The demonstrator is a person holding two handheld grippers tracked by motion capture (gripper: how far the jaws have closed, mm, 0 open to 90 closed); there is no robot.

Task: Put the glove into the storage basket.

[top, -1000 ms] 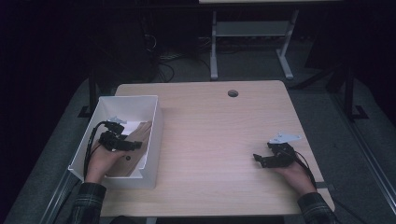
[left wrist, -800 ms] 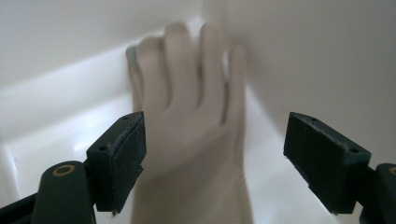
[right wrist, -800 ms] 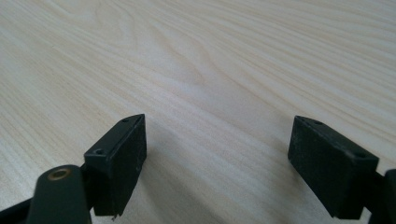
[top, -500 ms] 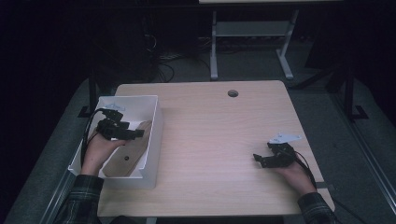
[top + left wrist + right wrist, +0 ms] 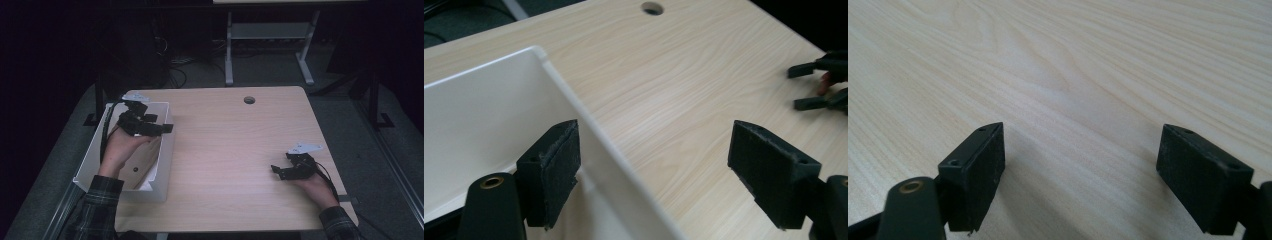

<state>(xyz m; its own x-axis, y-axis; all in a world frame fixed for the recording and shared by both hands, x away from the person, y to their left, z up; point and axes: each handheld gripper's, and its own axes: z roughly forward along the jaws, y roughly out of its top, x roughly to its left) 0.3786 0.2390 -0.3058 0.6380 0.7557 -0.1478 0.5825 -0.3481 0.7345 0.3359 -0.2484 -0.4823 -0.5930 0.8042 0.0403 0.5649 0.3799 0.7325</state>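
A white open box (image 5: 95, 150) sits at the table's left edge, and its right wall (image 5: 614, 150) runs between my left jaws in the left gripper view. My left gripper (image 5: 162, 126) is open and hovers over that wall, one jaw inside the box, one over the table. Nothing is held in it. My right gripper (image 5: 276, 171) rests low over the wood near the table's right front, open and empty. It also appears far off as the other gripper (image 5: 819, 85) in the left gripper view.
The light wooden table (image 5: 235, 150) has a round cable hole (image 5: 249, 100) near its far edge. A small dark round spot (image 5: 135, 169) lies on the box floor. Beyond the table stand a metal frame (image 5: 270, 45) and cables on dark floor.
My left gripper has risen out of the box and moved away from the person toward the box's far right corner. The right gripper has stayed put.
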